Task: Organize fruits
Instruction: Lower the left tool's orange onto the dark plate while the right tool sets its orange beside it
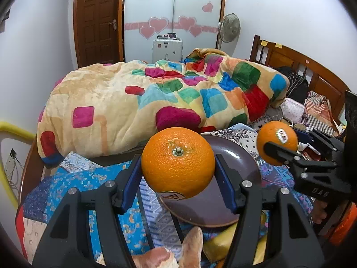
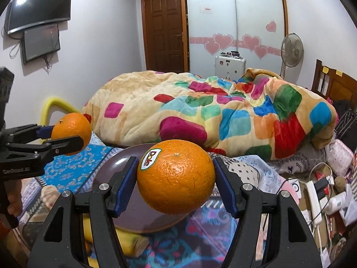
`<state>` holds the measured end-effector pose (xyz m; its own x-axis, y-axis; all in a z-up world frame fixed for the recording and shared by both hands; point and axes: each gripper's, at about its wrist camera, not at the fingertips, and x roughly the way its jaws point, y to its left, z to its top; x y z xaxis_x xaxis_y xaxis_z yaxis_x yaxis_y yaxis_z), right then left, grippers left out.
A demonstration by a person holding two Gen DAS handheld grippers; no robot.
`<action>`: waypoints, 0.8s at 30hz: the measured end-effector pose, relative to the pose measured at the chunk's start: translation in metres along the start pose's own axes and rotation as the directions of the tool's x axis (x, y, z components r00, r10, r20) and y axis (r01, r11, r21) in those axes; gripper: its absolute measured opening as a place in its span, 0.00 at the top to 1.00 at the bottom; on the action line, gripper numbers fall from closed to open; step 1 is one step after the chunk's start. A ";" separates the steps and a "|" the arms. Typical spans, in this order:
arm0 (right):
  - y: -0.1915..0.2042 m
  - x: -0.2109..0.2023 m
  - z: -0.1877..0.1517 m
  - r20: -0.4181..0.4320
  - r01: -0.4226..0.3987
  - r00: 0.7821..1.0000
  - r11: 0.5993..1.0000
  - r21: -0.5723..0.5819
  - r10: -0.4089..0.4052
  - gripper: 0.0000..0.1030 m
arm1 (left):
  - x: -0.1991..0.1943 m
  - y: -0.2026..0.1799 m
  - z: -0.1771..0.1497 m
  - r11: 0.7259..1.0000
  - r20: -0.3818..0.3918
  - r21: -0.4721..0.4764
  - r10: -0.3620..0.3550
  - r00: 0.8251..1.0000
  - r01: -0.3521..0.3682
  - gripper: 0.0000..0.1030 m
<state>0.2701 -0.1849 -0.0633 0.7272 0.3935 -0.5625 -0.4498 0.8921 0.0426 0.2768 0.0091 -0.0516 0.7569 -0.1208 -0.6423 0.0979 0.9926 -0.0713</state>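
Observation:
My left gripper (image 1: 178, 167) is shut on an orange (image 1: 178, 162) with its stem end facing me, its blue pads pressed on both sides. My right gripper (image 2: 175, 176) is shut on a second orange (image 2: 176, 176) that bears a sticker. Both oranges hang in the air above a dark brown plate (image 1: 236, 163) lying on the patterned bedsheet. In the left wrist view the right gripper (image 1: 279, 145) shows at the right edge with its orange (image 1: 273, 135). The right wrist view has the left gripper (image 2: 67, 134) at its left edge, with its orange (image 2: 73, 125). A banana (image 2: 127, 239) lies just in front of the plate (image 2: 116, 167).
A bunched colourful blanket (image 1: 156, 102) fills the bed behind the plate. Pillows, clothes and a power strip (image 2: 314, 201) with cables crowd the right side. A wooden headboard (image 1: 296, 67), a standing fan (image 1: 229, 28) and a brown door (image 1: 98, 20) lie beyond. A stuffed toy (image 1: 191, 245) lies at the near edge.

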 end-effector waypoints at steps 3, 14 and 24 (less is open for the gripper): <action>0.003 0.015 0.002 -0.020 0.005 1.000 1.000 -0.016 -0.005 0.38 | 0.014 0.000 0.004 1.000 -0.025 0.000 0.002 1.000 -0.002 0.39; 0.004 0.062 0.002 -0.134 -0.001 0.991 0.998 -0.063 -0.008 0.38 | 0.078 0.005 0.011 0.999 -0.169 -0.037 -0.015 0.985 0.009 0.39; 0.007 0.086 -0.001 -0.221 -0.011 0.975 0.993 -0.119 -0.016 0.38 | 0.112 0.001 0.010 1.000 -0.265 -0.016 -0.001 0.964 -0.004 0.39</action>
<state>0.3290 -0.1446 -0.1123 0.6019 0.3205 -0.7314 -0.5159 0.8552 -0.0499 0.3678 -0.0031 -0.1159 0.5584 -0.1146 -0.8216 0.0844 0.9931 -0.0812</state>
